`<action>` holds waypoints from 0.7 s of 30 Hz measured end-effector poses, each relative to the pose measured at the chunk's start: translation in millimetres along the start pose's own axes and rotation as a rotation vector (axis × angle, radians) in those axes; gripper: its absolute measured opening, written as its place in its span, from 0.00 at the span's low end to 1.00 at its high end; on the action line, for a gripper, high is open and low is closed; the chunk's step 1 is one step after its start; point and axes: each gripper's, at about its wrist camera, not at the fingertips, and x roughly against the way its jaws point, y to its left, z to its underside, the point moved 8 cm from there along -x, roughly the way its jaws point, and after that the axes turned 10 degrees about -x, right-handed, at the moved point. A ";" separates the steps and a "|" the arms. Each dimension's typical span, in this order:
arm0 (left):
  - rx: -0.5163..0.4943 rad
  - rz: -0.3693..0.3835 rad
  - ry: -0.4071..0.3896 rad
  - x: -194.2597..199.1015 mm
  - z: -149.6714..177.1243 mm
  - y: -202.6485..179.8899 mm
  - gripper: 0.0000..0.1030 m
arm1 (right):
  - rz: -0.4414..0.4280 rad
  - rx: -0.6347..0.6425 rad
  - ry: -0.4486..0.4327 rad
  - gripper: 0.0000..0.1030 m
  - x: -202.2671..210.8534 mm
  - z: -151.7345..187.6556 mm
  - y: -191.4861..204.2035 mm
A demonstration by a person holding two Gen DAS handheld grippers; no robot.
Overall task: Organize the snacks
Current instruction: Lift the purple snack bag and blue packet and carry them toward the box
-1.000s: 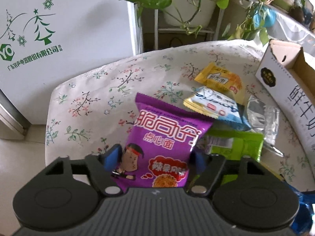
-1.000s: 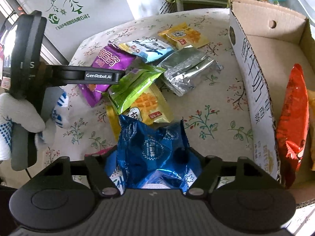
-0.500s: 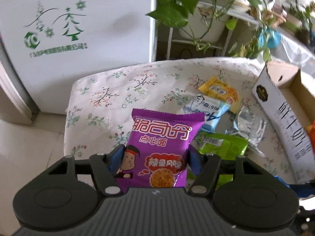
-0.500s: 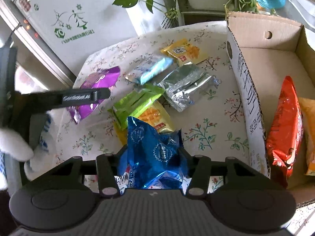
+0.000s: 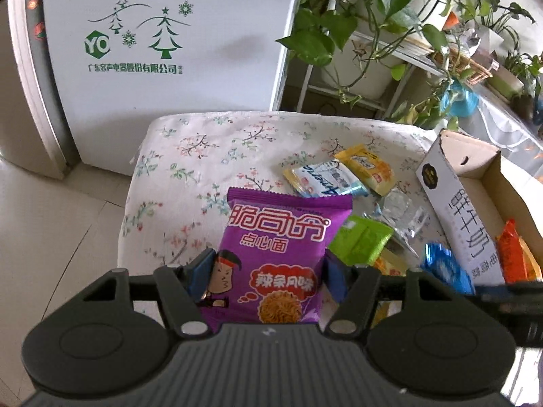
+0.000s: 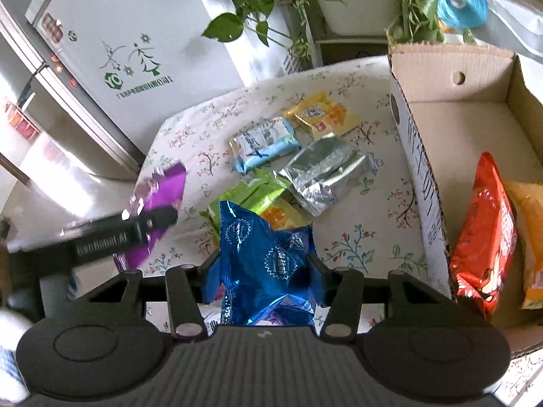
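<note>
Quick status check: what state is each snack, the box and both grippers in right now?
left gripper: shut on purple packet, lifted
right gripper: shut on blue packet
cardboard box: open, holds red bag
green packet, silver packet: lying on table

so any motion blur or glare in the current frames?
Right wrist view: the left gripper and its purple packet are smeared by motion, with glare on the silver packet. Left wrist view: sharp, fisheye bending the fridge.
</note>
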 end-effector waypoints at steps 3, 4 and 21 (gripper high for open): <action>0.012 0.013 -0.013 7.6 10.6 -5.7 0.64 | -0.017 0.005 -0.017 0.56 6.7 -2.3 4.0; 0.014 0.014 -0.016 10.1 14.4 -7.3 0.64 | -0.017 0.009 -0.022 0.56 8.4 -2.9 4.5; 0.140 0.029 -0.063 45.7 25.7 -24.1 0.64 | -0.033 0.081 -0.178 0.56 59.7 -31.1 10.0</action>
